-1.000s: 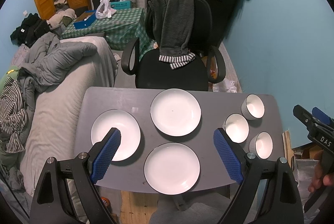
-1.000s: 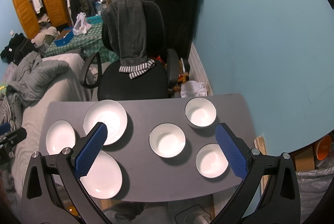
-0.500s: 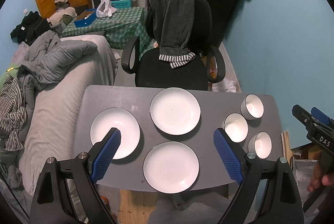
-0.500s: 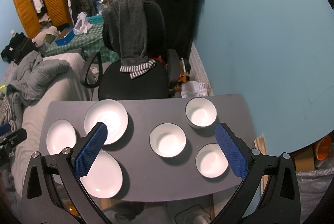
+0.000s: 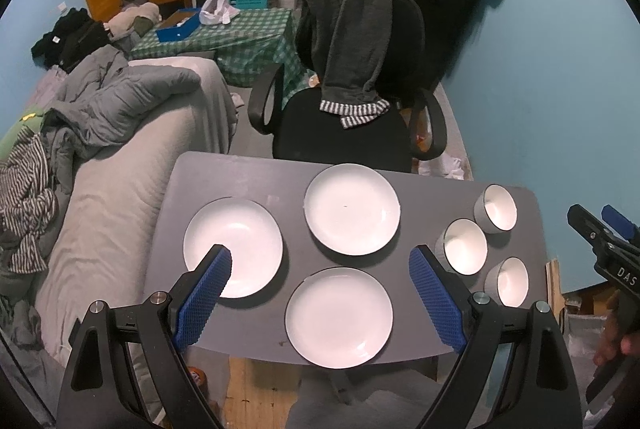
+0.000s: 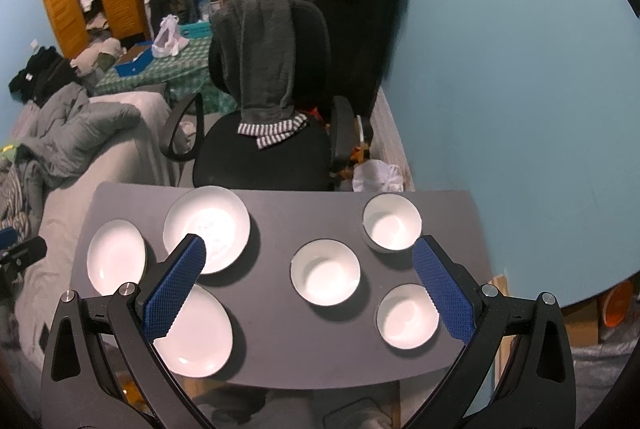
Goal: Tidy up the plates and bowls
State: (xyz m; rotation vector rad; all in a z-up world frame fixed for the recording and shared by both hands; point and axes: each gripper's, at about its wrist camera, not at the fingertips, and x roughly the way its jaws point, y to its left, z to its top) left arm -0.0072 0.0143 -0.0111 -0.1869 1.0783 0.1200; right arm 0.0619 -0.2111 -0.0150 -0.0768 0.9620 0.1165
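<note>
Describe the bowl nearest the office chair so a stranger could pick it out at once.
Find the grey table in front of the black office chair. Three white plates lie on its left half, and three white bowls cluster on its right half. The one you want is the far bowl, at the table's back edge by the blue wall, beyond the other two.

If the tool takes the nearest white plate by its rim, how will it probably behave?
The nearest plate looks rigid and glazed, so it will likely stay stiff but may slip between the pads. It lies flat, with a shallow rim, so rolling seems unlikely. It looks ceramic, so probably breakable if dropped.
</note>
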